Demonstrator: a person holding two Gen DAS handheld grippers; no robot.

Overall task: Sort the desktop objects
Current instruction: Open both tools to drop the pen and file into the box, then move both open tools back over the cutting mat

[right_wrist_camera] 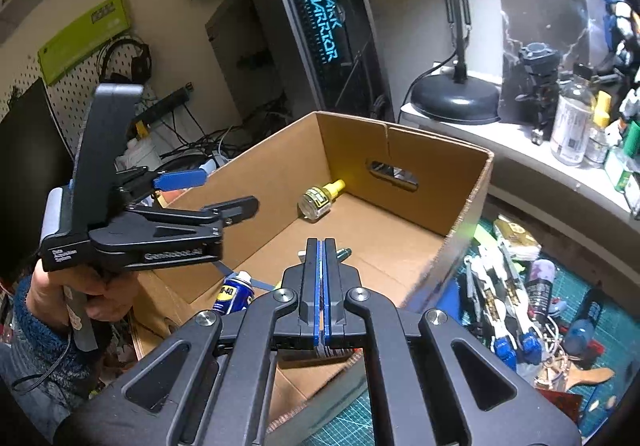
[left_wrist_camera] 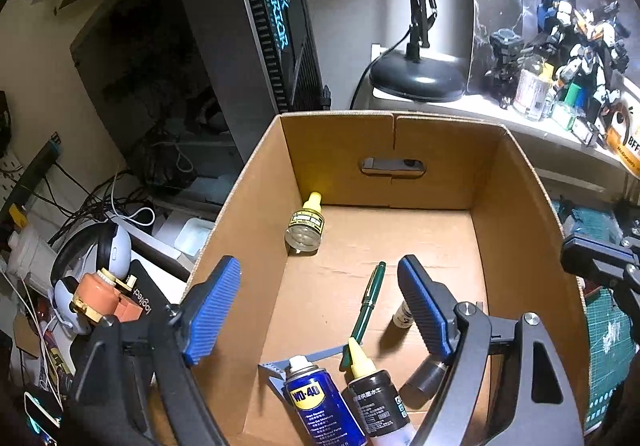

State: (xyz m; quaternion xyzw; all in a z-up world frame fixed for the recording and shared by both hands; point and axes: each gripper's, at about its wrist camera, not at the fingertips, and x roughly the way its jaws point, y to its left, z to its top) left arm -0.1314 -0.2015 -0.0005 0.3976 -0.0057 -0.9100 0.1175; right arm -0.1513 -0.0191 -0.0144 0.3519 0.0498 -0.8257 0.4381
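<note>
left wrist: left tongs [left_wrist_camera: 320, 306] open over cardboard box [left_wrist_camera: 256, 174] holding wd-40 can [left_wrist_camera: 324, 402], right tongs [right_wrist_camera: 324, 270] closed empty

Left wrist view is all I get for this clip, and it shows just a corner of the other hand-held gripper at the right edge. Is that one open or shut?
Observer: The right hand-held gripper is shut, its jaws pressed together with nothing between them.
Operator: Where is it aimed?
Observer: Its tips show against the inside of the open brown cardboard box, seen from the near side.
Operator: What lies outside the box on the right?
Observer: A green cutting mat crowded with small things, among them a wooden-handled brush.
</note>
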